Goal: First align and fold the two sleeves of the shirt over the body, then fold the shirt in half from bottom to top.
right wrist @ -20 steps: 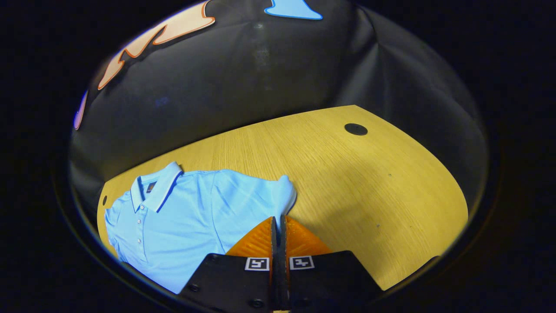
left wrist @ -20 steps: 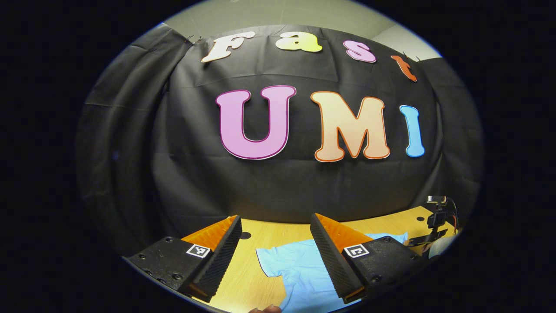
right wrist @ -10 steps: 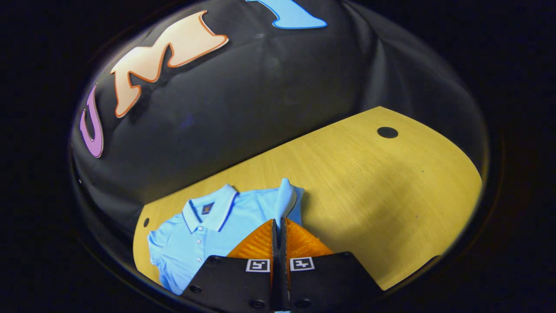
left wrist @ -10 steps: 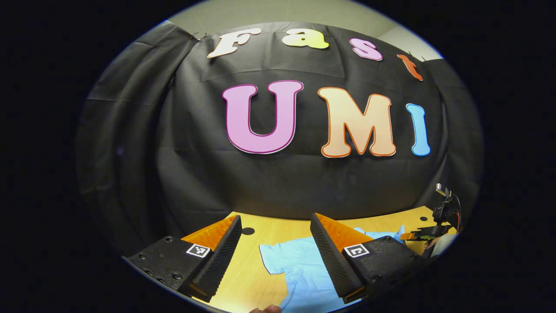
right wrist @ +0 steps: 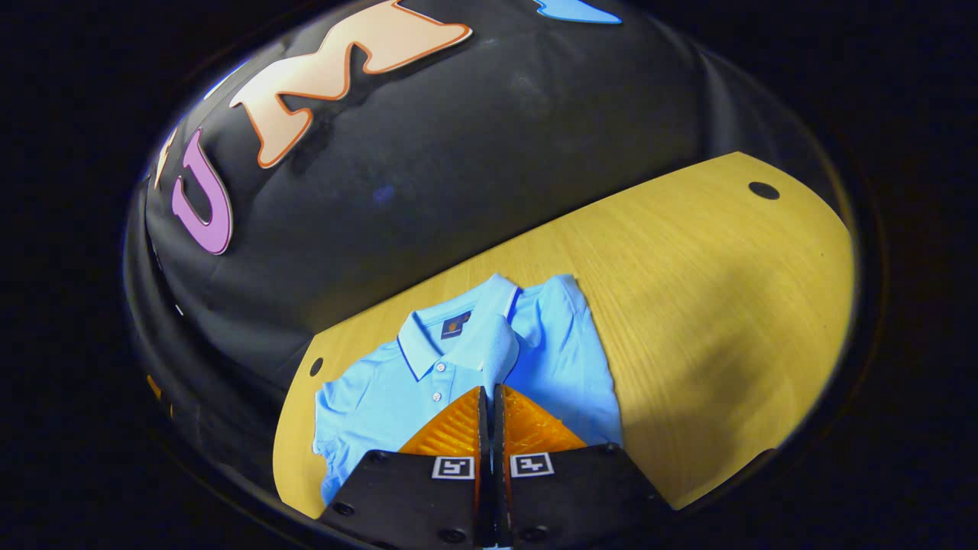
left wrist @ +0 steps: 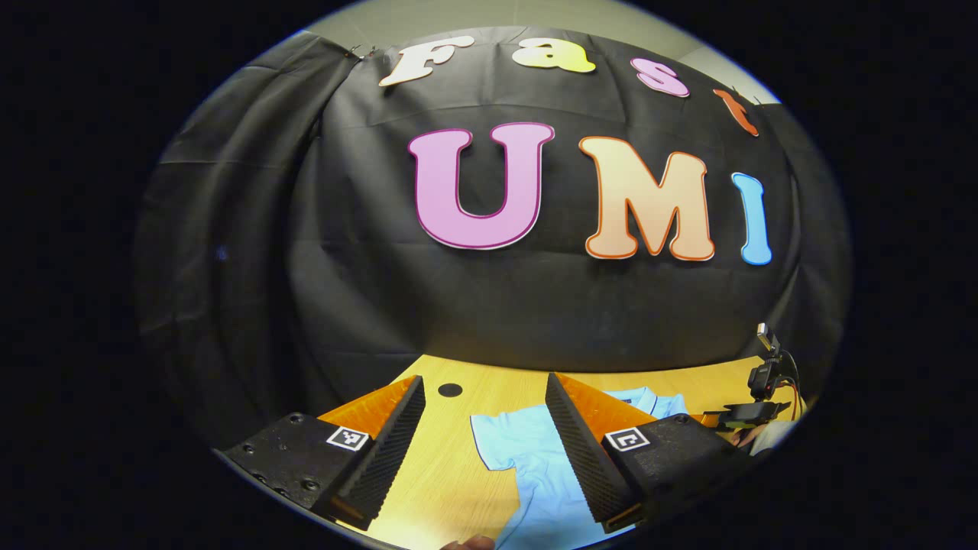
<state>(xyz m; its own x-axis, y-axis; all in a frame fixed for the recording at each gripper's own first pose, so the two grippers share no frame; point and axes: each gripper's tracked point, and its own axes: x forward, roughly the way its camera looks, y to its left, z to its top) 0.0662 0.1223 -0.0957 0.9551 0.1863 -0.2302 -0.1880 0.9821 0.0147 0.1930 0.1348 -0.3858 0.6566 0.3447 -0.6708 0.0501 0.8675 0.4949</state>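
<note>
A sleeve point(right wrist: 495, 353) of the light-blue polo shirt point(right wrist: 397, 382) is pinched over its body by the right gripper point(right wrist: 489, 397), near the bench's point(right wrist: 688, 267) back edge, while the left gripper point(left wrist: 481, 428) is held wide apart, gripping nothing.

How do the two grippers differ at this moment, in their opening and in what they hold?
The left gripper is open, its fingers wide apart with nothing between them; the right gripper is shut, pinching a sleeve of the blue shirt. The left one points toward the wall above the table; the right one looks down over the shirt body. Both are over the same shirt.
</note>
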